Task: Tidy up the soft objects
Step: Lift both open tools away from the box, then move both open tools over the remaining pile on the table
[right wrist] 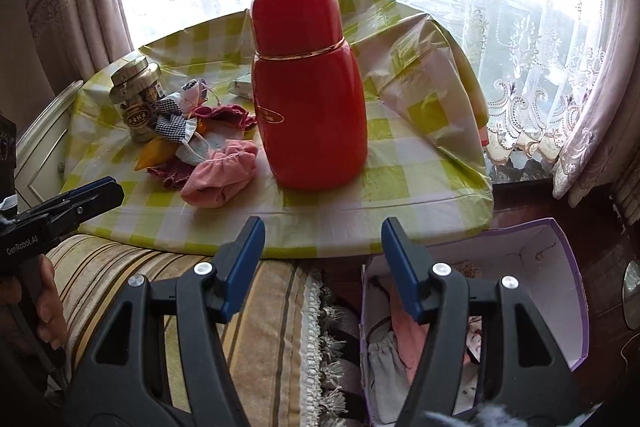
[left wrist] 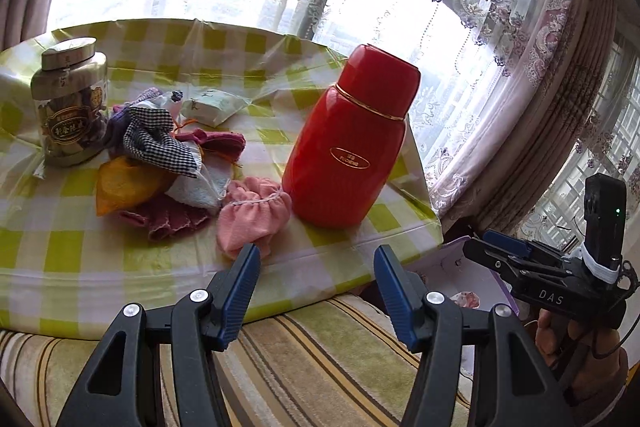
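Both tongs open, empty: left gripper & right gripper hang off the table's near edge. Soft cloth pile lies ahead on checked table, left of red flask; pink piece just beyond left tips.

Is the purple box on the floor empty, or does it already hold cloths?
Not empty. The purple box stands open, with pink and grey cloths lying inside at its bottom.
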`<state>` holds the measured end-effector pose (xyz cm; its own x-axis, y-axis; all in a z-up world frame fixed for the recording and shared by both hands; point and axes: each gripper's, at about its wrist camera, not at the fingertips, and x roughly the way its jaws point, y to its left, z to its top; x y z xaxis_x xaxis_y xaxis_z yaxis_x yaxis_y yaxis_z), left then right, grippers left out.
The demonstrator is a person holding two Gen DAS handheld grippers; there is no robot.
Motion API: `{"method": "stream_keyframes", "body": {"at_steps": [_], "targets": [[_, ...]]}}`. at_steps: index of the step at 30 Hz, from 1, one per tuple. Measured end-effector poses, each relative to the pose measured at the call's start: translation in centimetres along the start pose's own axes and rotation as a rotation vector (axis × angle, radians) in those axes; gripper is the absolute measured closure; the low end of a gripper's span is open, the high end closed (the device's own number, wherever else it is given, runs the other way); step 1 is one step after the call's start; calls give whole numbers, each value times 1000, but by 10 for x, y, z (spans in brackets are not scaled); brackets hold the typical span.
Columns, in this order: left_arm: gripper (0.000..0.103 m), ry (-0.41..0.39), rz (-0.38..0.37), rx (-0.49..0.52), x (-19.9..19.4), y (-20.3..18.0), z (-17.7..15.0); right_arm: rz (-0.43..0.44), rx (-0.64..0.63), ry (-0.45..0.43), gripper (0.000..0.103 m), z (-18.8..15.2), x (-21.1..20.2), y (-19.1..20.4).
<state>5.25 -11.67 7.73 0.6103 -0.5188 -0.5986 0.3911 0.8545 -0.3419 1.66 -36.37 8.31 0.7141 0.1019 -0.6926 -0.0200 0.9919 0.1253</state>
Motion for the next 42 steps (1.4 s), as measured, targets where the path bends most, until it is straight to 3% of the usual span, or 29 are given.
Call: {"method": "stream_keyframes", "body": {"at_steps": [15, 17, 22, 35, 42], "targets": [[43, -54, 93, -72, -8, 77, 32, 112, -43, 105, 39, 29, 75, 86], [43, -56, 103, -78, -6, 84, 37, 120, -30, 122, 34, 32, 90, 94], [43, -59, 122, -100, 2, 103, 50, 91, 0, 131, 26, 37, 121, 110], [43, -7, 163, -171, 54, 142, 91, 63, 48, 171, 26, 42, 178, 124], [43, 43, 174, -285, 99, 176, 100, 10, 46, 169, 26, 43, 194, 121]]}}
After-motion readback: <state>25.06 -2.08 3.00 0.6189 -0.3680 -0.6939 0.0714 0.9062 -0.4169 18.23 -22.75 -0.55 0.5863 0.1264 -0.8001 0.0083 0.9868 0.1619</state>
